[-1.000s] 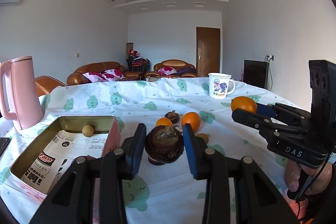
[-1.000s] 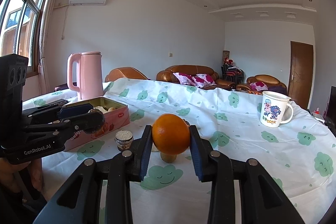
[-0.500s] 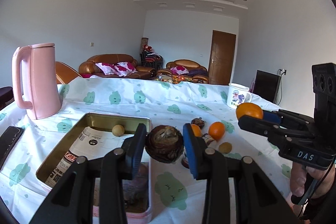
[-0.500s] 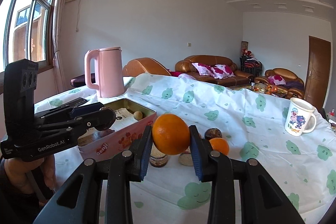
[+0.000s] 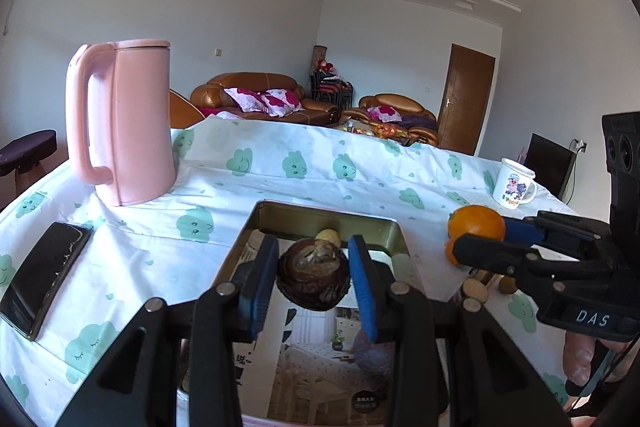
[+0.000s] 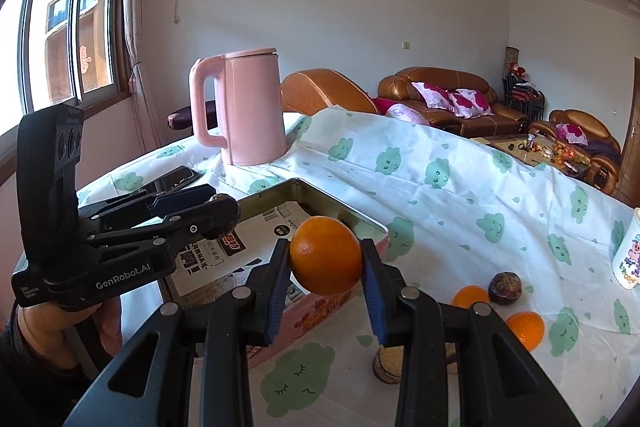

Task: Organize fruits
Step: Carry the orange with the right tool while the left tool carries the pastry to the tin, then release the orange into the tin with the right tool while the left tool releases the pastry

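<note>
Over tin [image 5: 402, 239]: dark wrinkled fruit [image 5: 313, 277]; glossy orange [image 6: 326, 261].

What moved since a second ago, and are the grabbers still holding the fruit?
Both grippers swung left toward the tin box. The left gripper now holds its dark fruit over the box; the right gripper brought its orange near the box's edge. Nothing was let go.
</note>
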A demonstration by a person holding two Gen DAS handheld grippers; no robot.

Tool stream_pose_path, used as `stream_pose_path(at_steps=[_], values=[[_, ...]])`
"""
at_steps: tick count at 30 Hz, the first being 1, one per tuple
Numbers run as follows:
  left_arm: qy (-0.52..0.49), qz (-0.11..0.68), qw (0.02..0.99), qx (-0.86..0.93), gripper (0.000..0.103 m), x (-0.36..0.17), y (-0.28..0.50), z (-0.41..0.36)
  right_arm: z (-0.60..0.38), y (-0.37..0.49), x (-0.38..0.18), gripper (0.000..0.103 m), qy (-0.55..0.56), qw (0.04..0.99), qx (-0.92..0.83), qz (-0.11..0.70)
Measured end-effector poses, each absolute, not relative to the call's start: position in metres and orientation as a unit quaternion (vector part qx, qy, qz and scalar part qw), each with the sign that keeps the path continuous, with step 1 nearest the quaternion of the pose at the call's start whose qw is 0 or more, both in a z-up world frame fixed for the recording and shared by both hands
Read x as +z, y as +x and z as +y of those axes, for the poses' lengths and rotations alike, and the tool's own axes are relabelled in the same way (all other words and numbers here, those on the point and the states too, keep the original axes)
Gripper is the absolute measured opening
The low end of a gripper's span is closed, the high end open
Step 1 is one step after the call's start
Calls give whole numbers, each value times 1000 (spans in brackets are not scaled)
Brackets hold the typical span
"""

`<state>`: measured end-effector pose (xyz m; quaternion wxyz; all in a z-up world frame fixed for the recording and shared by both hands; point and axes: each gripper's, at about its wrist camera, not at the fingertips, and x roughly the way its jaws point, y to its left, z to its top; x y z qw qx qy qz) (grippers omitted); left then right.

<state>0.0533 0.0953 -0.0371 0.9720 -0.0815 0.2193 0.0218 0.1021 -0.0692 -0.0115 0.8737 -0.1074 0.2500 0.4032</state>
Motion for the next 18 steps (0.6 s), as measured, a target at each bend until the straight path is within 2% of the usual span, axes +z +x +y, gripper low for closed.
stream_pose_path(at_steps=[18], values=[[-92,266,959,38,39,-45,72,113,-12,119,-48,36,-129,848,406,314]])
